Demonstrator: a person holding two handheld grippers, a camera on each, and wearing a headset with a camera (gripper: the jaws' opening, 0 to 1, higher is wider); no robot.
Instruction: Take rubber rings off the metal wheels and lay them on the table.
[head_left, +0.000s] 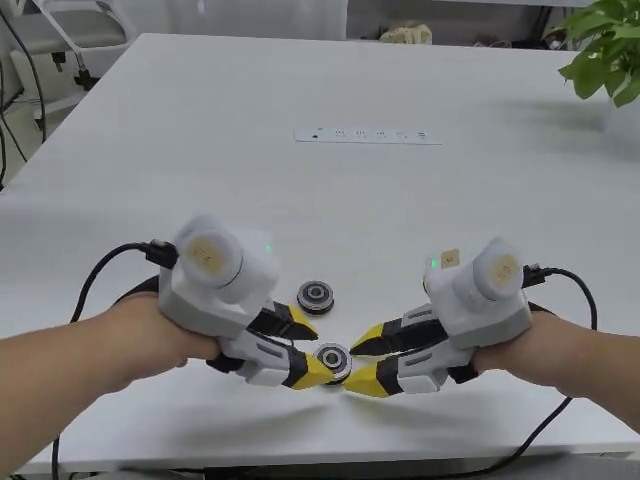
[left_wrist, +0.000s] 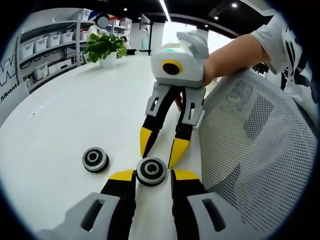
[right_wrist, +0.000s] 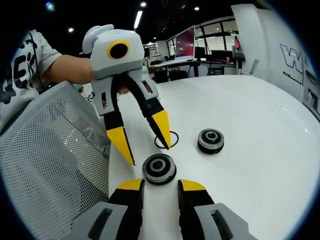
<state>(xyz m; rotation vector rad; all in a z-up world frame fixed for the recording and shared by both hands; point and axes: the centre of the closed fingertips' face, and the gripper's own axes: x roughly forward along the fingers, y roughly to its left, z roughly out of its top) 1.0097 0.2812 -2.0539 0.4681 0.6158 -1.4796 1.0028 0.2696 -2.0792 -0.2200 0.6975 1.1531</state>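
Observation:
A metal wheel (head_left: 332, 360) with a black rubber ring lies on the white table (head_left: 300, 180) near its front edge. My left gripper (head_left: 312, 350) is open, its yellow tips either side of this wheel (left_wrist: 151, 170). My right gripper (head_left: 362, 362) faces it, open too, tips just short of the same wheel (right_wrist: 159, 168). A second wheel (head_left: 315, 296) with its ring on lies a little farther back, also seen in the gripper views (left_wrist: 95, 159) (right_wrist: 210, 140). One loose black ring (right_wrist: 166, 140) lies flat on the table behind a jaw of the left gripper (right_wrist: 149, 152).
A white power strip (head_left: 367, 135) lies mid-table and a potted plant (head_left: 605, 60) stands at the far right corner. Cables trail from both grippers. A mesh chair back (left_wrist: 255, 150) is close behind the table's front edge.

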